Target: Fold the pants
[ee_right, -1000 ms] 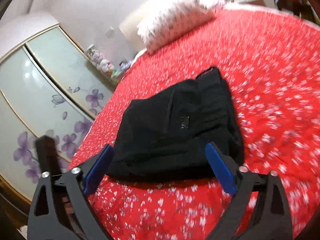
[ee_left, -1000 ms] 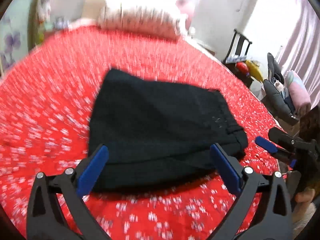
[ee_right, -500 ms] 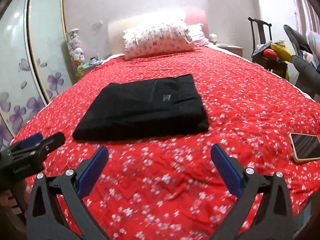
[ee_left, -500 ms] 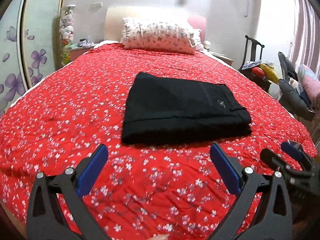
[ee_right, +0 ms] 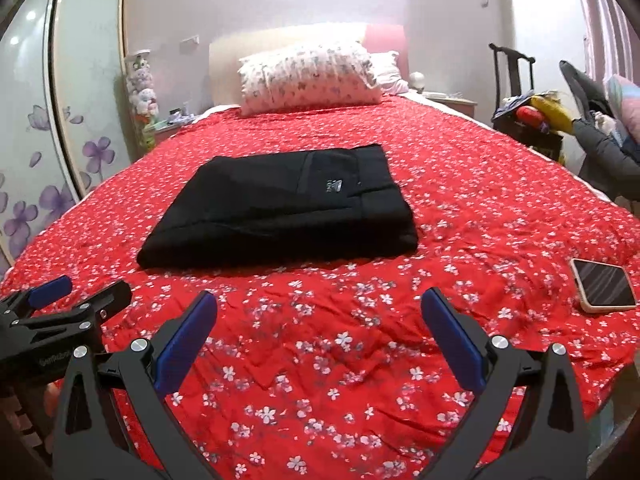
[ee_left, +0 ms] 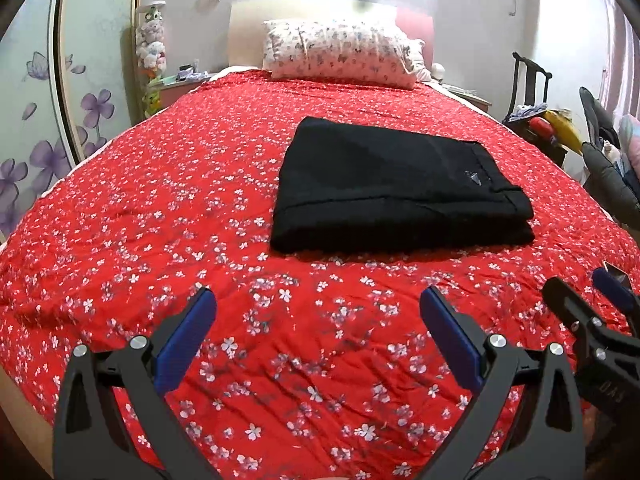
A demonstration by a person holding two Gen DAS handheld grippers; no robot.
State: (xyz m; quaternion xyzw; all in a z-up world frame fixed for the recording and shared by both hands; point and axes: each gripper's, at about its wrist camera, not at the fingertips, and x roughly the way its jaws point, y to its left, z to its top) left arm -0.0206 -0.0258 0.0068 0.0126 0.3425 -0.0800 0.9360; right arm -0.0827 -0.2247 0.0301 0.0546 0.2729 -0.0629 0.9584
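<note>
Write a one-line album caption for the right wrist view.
Open right gripper hovers over red floral bedspread, folded black pants ahead, smartphone at right.

The black pants [ee_left: 396, 184] lie folded into a flat rectangular stack mid-bedspread [ee_left: 160, 220]. A small, seemingly pale logo faces up, waistband toward the right edge.

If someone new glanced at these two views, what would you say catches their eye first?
Probably the black pants, folded into a neat rectangle in the middle of the red floral bedspread. Next, the open left gripper and right gripper hovering apart from it, and a phone near the bed's right edge.
</note>
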